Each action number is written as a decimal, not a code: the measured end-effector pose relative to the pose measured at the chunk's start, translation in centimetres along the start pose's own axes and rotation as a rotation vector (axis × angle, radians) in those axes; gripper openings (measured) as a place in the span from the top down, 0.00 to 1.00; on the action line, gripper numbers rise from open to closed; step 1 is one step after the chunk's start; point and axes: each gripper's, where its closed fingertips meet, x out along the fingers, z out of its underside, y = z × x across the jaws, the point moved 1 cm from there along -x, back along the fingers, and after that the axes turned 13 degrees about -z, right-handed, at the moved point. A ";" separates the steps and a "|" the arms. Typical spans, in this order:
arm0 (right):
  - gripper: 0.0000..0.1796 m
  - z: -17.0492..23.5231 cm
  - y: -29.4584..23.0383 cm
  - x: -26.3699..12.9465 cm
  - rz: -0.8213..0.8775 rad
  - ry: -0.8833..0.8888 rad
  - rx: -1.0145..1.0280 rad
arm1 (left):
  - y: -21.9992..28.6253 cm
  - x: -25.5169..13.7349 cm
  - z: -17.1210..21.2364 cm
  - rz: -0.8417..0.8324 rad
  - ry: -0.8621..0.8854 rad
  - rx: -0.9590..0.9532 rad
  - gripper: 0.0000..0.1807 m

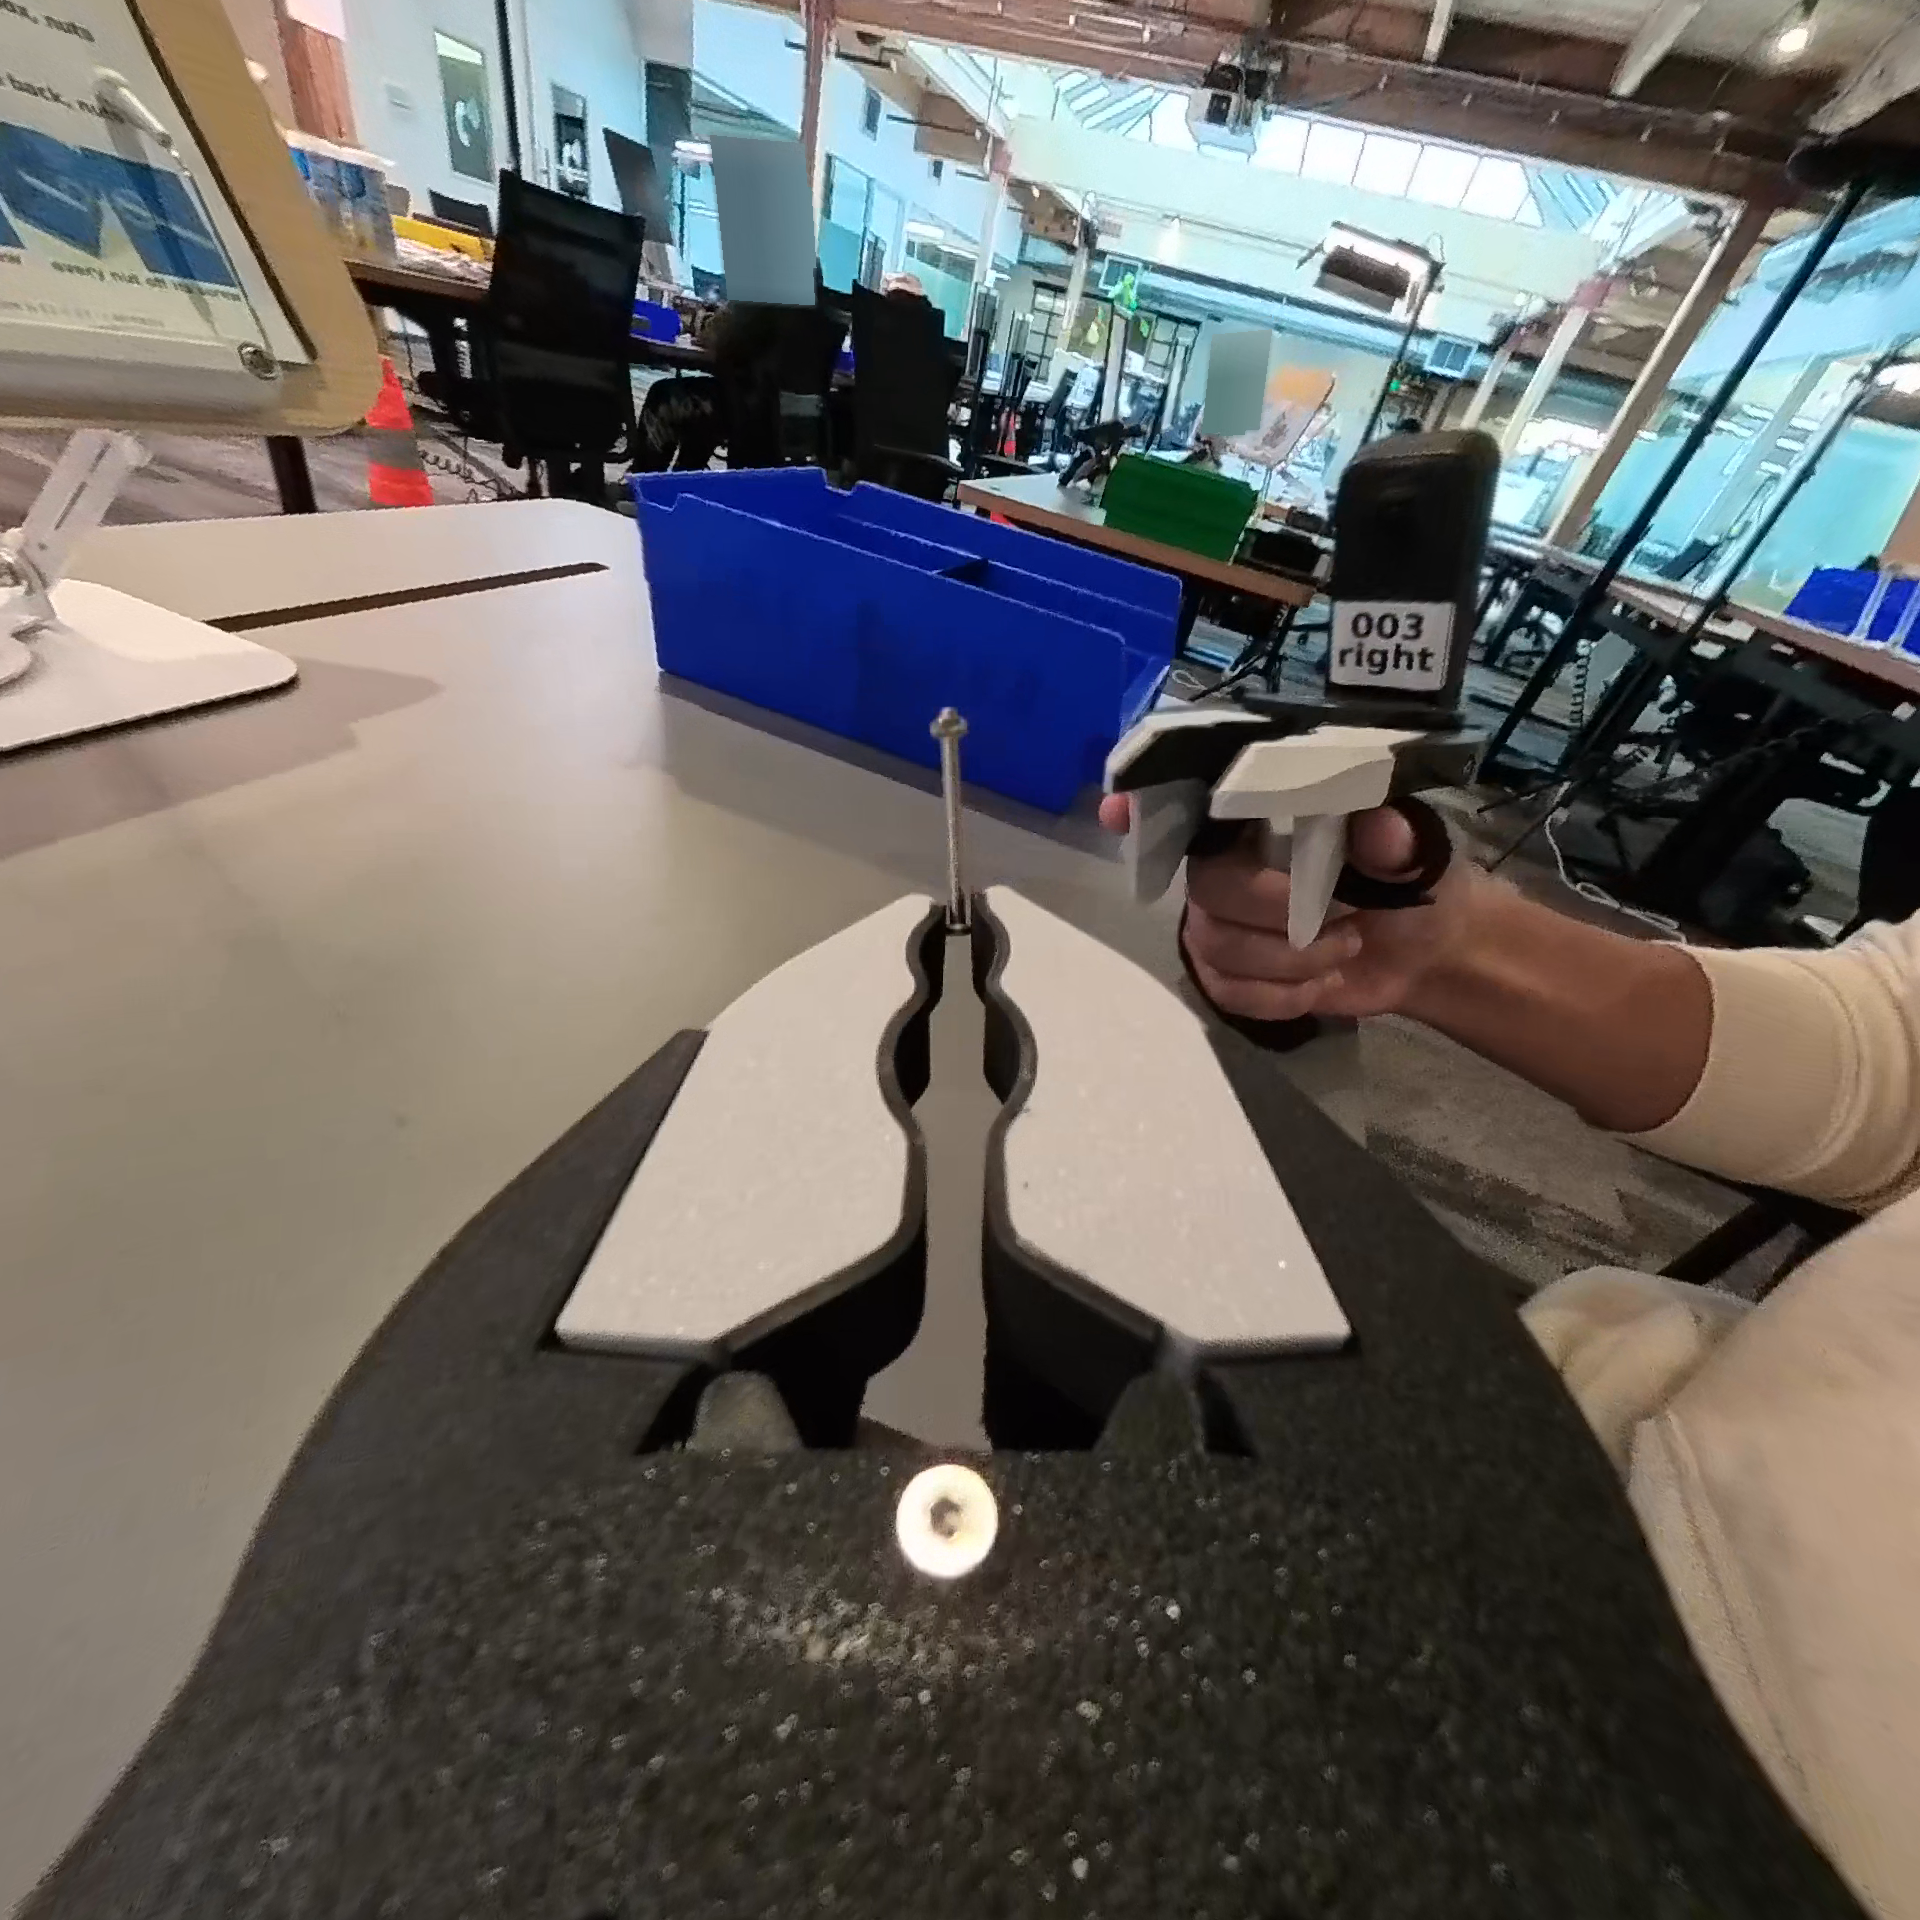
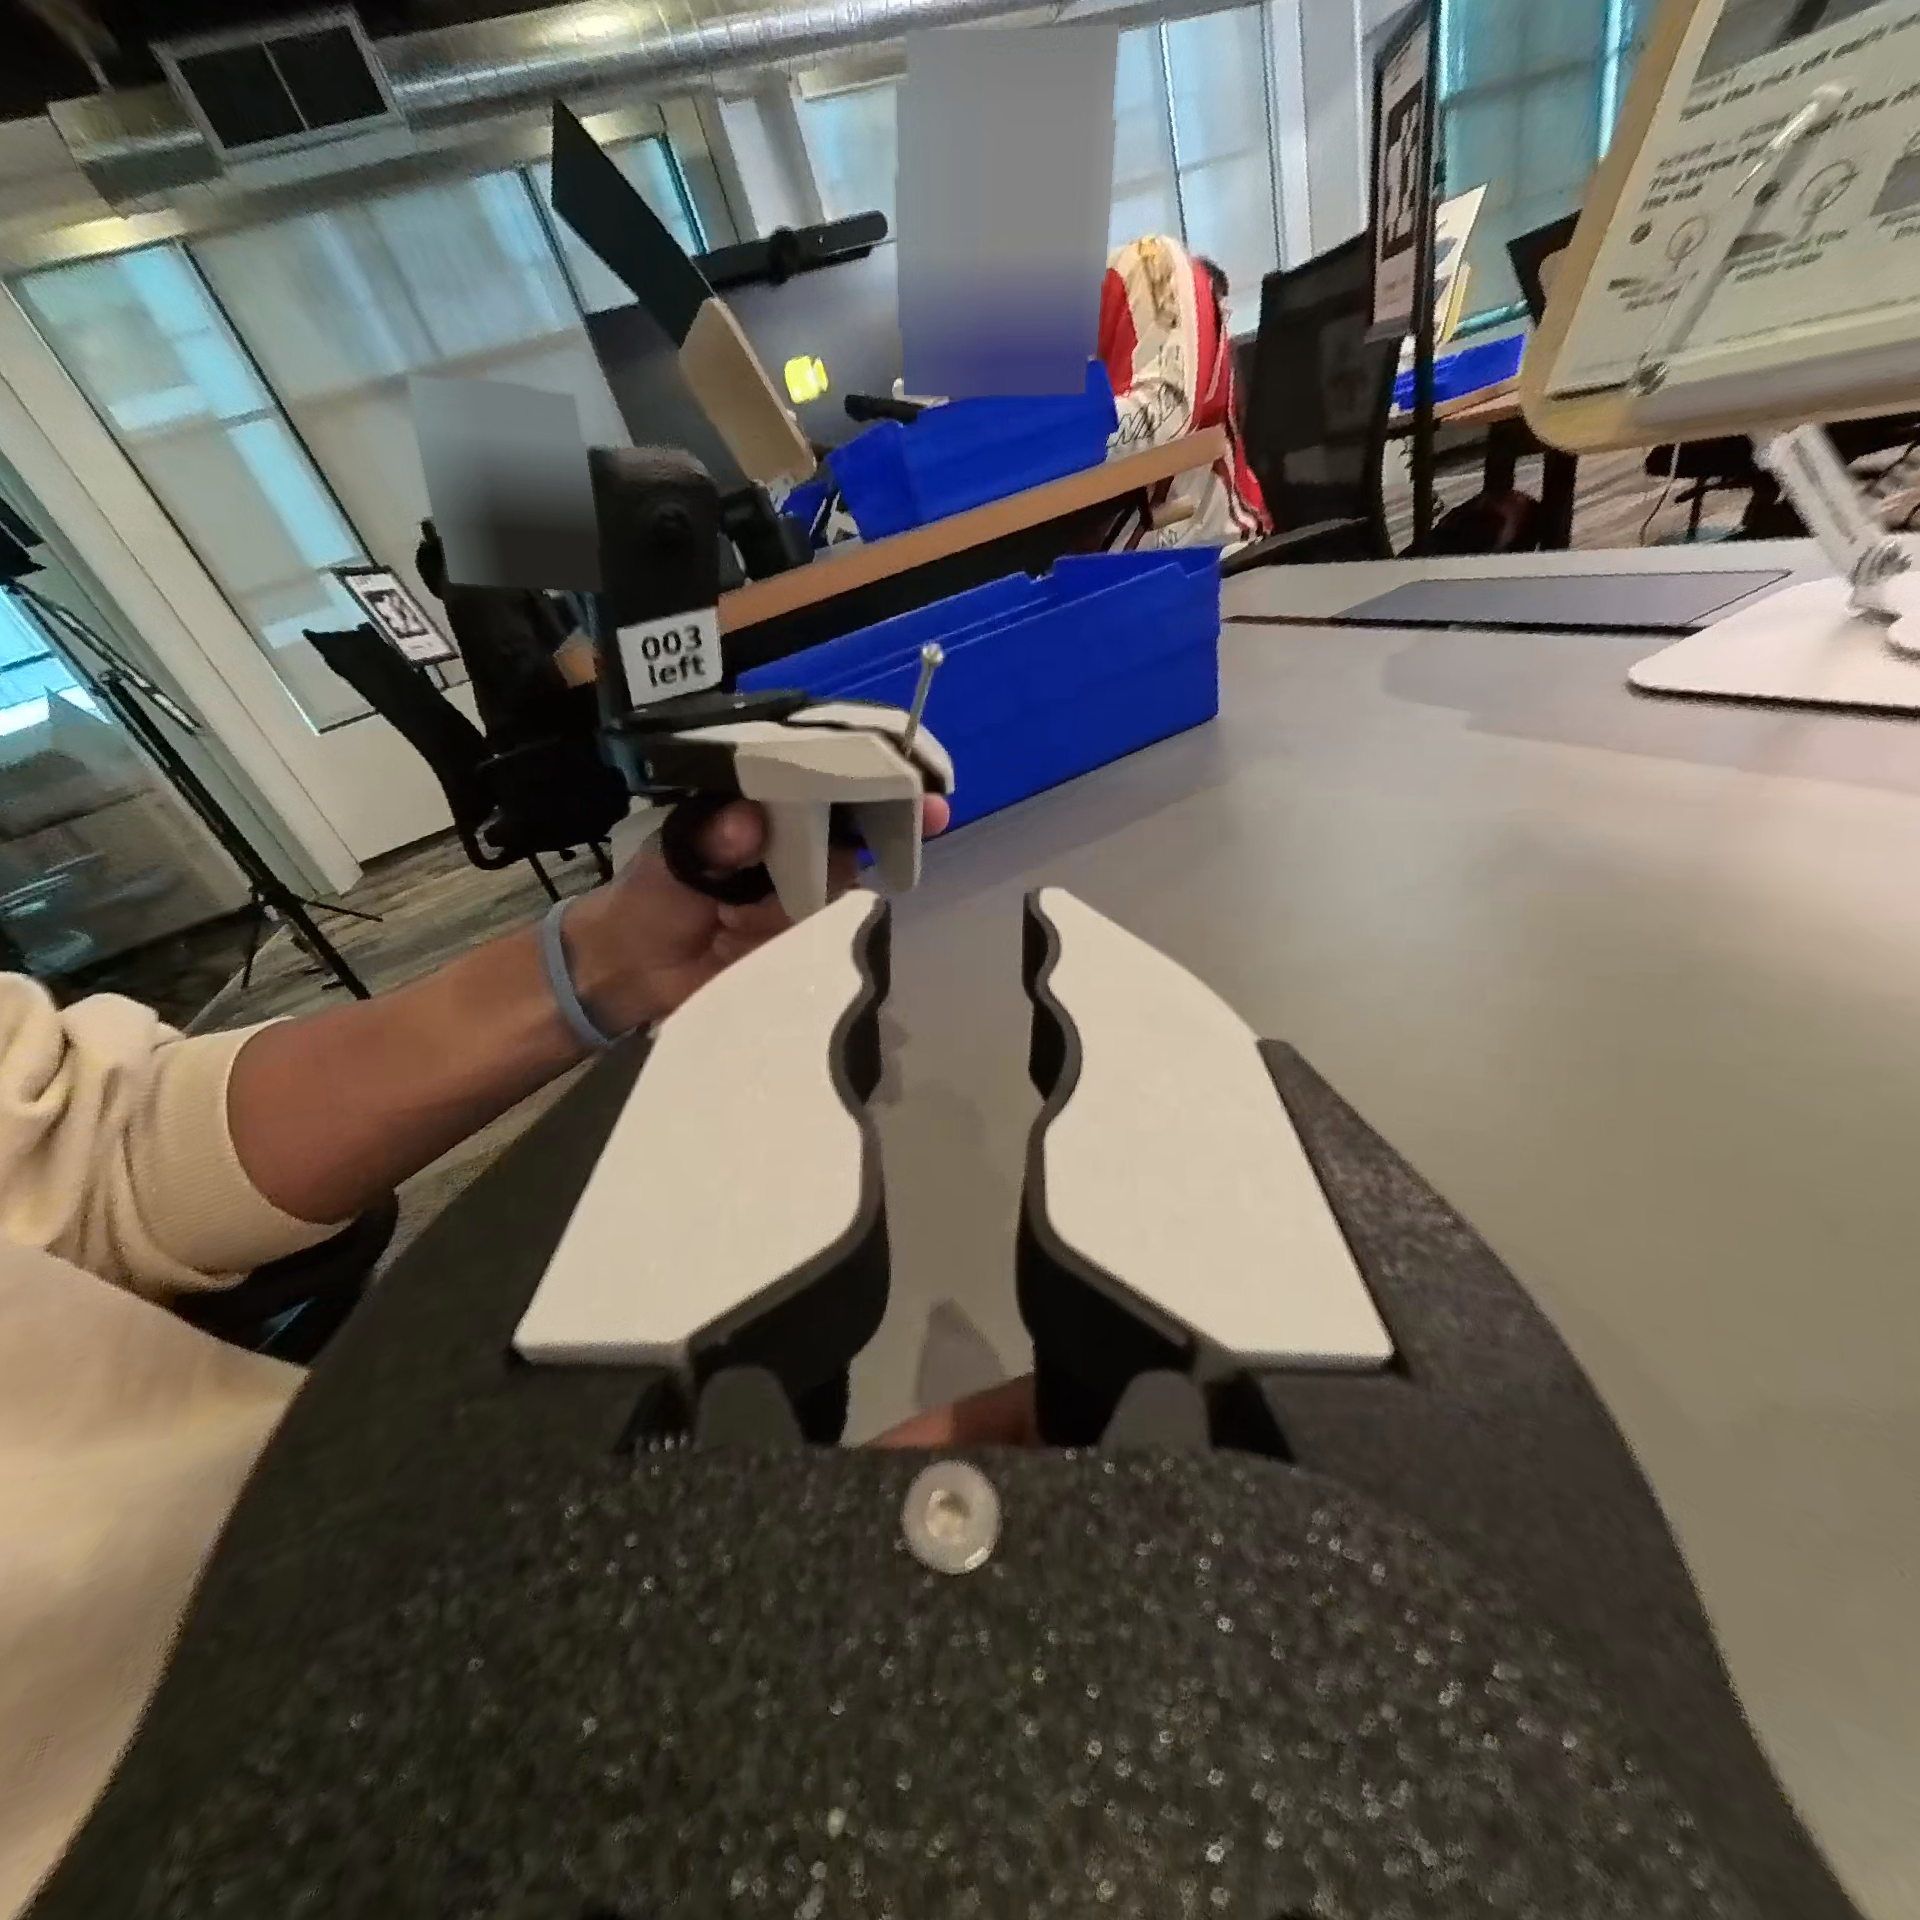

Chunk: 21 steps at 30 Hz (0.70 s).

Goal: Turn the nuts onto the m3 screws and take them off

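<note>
At frame centre the left gripper (image 1: 961,914) pinches a bare screw (image 1: 950,810) upright by its tip, while the right gripper (image 2: 956,914) is parted and empty, so threading appears not yet begun, with no nut visible.

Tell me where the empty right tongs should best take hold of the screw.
Probably the bare upper shank just below the head of the screw, coming in sideways from the right: it stands upright, its lower end clamped in the left tongs, and the right tongs are open.
</note>
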 end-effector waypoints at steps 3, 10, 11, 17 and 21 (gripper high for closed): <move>0.87 0.7 0.1 0.1 0.030 -0.046 -0.008 | -0.1 0.1 0.3 -0.006 -0.005 0.013 0.98; 0.89 0.2 0.0 -0.2 0.036 0.021 -0.002 | 0.1 0.3 0.8 -0.001 0.004 0.014 0.98; 0.89 0.2 0.0 -0.2 0.037 0.023 -0.006 | 0.3 0.4 0.9 0.001 -0.002 0.023 0.98; 0.89 0.0 0.1 -0.5 0.036 0.051 0.012 | 0.5 0.8 1.5 -0.014 -0.036 0.061 0.98; 0.88 0.2 0.1 -0.2 0.051 0.027 -0.004 | 0.4 0.9 1.5 -0.024 -0.043 0.061 0.98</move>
